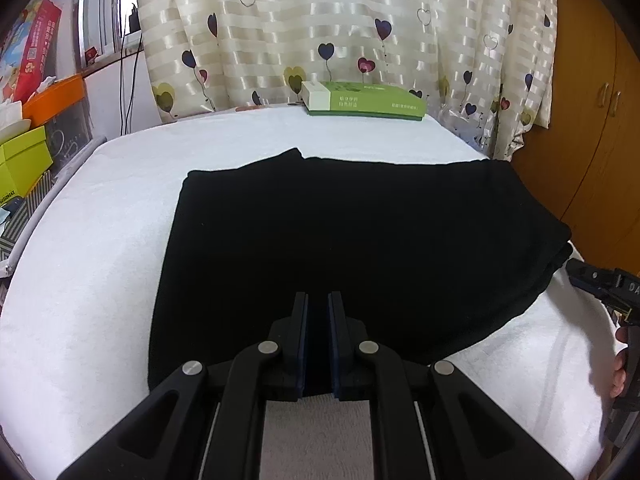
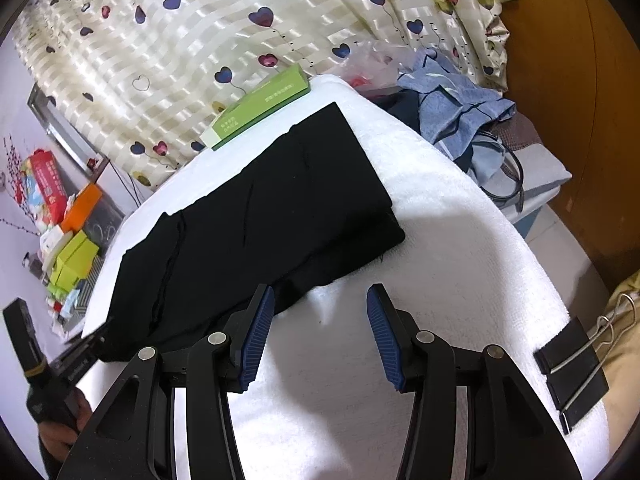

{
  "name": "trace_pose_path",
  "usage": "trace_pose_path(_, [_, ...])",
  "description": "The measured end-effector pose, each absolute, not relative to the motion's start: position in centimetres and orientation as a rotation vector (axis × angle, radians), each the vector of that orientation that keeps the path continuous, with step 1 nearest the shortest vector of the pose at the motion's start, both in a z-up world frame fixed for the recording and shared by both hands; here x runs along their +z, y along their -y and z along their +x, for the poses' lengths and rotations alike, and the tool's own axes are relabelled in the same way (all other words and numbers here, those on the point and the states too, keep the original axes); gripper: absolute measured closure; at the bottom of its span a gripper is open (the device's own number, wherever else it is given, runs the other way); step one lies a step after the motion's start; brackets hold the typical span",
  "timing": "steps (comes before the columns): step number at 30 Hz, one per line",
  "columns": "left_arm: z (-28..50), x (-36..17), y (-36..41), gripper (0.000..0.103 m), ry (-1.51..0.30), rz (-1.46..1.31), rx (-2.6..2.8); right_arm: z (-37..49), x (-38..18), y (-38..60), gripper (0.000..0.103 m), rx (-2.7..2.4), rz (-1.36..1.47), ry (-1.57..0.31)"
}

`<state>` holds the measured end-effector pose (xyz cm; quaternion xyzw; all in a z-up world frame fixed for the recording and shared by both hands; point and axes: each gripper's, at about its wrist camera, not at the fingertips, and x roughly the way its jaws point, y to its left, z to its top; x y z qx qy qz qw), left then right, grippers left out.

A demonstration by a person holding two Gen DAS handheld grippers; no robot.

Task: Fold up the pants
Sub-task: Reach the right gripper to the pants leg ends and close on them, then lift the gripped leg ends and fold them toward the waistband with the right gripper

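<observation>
Black pants (image 1: 360,232) lie folded into a flat rectangle on a table covered by a white towel (image 1: 100,240). My left gripper (image 1: 319,300) is at their near edge, its fingers nearly together with black cloth pinched between the pads. In the right wrist view the same pants (image 2: 260,220) stretch away to the upper right. My right gripper (image 2: 320,296) is open just above the towel (image 2: 460,240), beside the pants' near right corner, holding nothing. The left gripper (image 2: 80,356) shows at the pants' left edge, and the right gripper (image 1: 592,284) shows at the far right.
A green box (image 1: 360,100) lies at the table's far edge against a heart-patterned curtain (image 1: 320,20). Blue clothes (image 2: 452,108) are piled off the far right side. Black binder clips (image 2: 572,372) hold the towel's right edge. Boxes (image 1: 24,160) stand on the left, a wooden cabinet (image 1: 592,120) on the right.
</observation>
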<state>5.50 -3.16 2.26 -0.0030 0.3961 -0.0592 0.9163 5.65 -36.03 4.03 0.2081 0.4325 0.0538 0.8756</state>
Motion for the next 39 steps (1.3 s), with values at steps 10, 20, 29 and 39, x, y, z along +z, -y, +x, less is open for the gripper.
trace_pose_path(10, [5.7, 1.5, 3.1, 0.092, -0.842, -0.028, -0.132, 7.6, 3.7, 36.9, 0.053, 0.098, 0.514, -0.884])
trace_pose_path(20, [5.7, 1.4, 3.0, 0.091, -0.843, -0.045, -0.140, 7.8, 3.6, 37.6, 0.051, 0.055, 0.637, -0.854])
trace_pose_path(29, [5.7, 1.4, 3.0, 0.091, -0.845, -0.049, -0.142, 9.4, 3.6, 38.0, 0.048, -0.024, 0.689, -0.830])
trace_pose_path(39, [5.8, 1.4, 2.9, 0.091, -0.845, -0.058, -0.147, 11.0, 4.1, 37.0, 0.079, -0.003, 0.594, -0.841])
